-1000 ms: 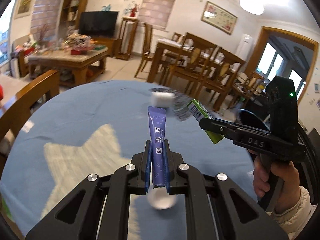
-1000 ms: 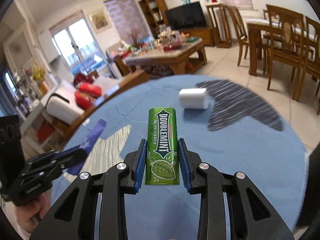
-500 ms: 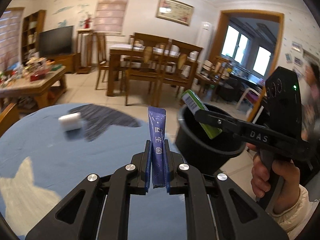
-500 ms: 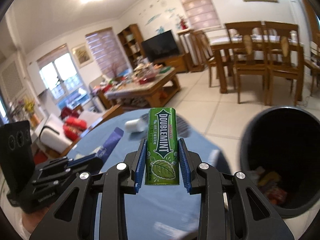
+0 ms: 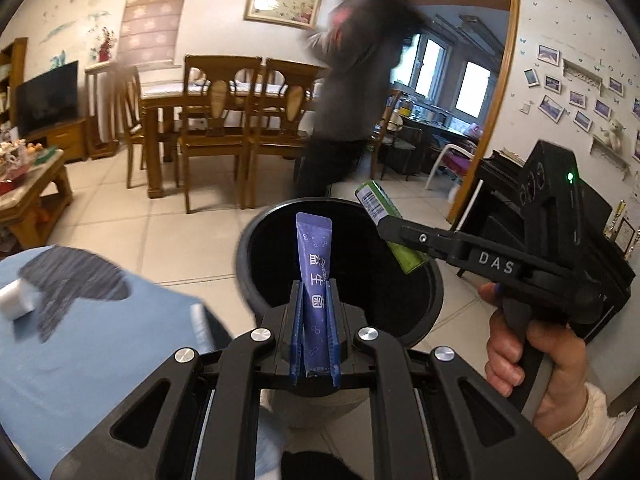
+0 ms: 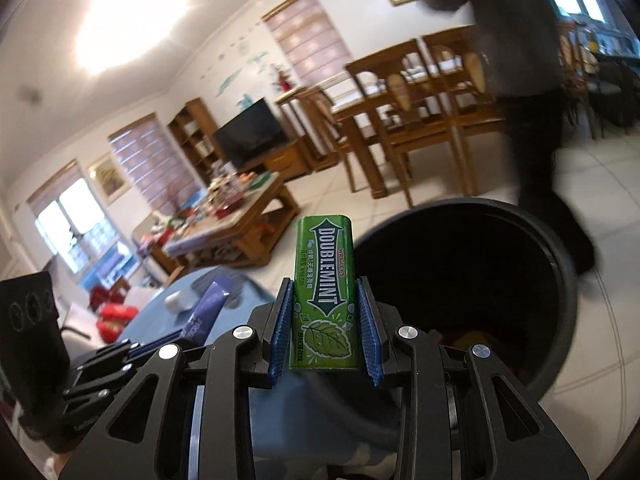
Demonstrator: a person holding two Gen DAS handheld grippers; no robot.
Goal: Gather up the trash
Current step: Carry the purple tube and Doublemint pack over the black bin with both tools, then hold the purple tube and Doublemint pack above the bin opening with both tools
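Trash in both tongs: left tongs (image 5: 315, 334) clamp an upright purple sachet (image 5: 315, 276); right tongs (image 6: 325, 334) clamp a green gum pack (image 6: 325, 292). Both items hang over the black bin (image 5: 256, 280). Beside it, the blue worktop (image 5: 100, 360) carries a white roll (image 5: 16, 300).

Both tongs (image 5: 315, 332) (image 6: 325, 326) clamped, side by side.

Black fingers (image 5: 334, 344), blue pads (image 6: 282, 330), cream sleeve (image 5: 580, 432)
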